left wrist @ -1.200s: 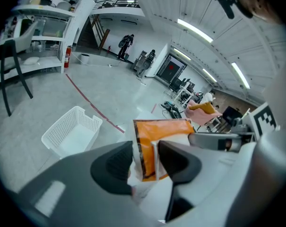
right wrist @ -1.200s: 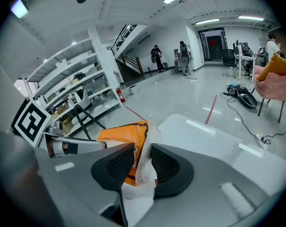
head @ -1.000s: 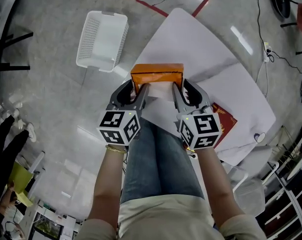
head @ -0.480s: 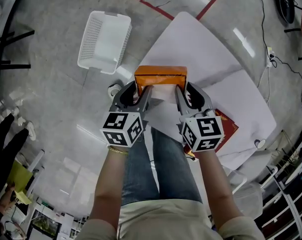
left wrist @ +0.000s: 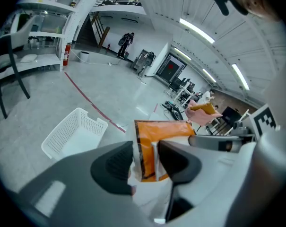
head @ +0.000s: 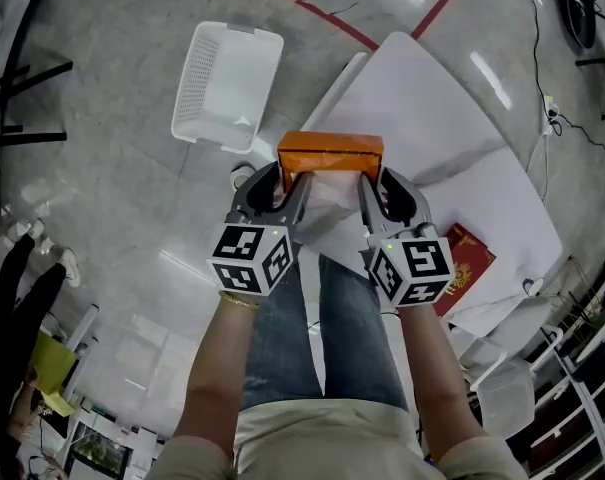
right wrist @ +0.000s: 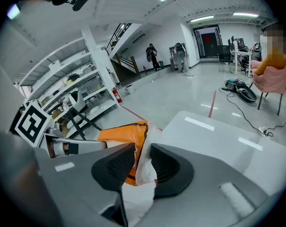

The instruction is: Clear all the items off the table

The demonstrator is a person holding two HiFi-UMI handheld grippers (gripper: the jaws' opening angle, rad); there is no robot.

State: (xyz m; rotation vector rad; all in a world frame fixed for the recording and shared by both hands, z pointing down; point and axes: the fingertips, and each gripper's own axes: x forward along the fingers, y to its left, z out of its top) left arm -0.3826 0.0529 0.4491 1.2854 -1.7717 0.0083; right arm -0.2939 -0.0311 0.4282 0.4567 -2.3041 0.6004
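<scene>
Grey workshop floor is showing around a white table [head: 432, 108]. Left gripper [head: 285, 186] is pinching the orange bag's [head: 330, 154] left edge and right gripper [head: 372, 186] is pinching its right edge, both with jaws closed onto the film. Bag is hanging about over the table's left corner. It is looking light, soft, crinkly and slippery, so the side seams seem the best hold. White basket [head: 222, 88] is sitting on the floor, far left, with open room between. Red booklet [head: 469, 258] is lying on the table, near right.
</scene>
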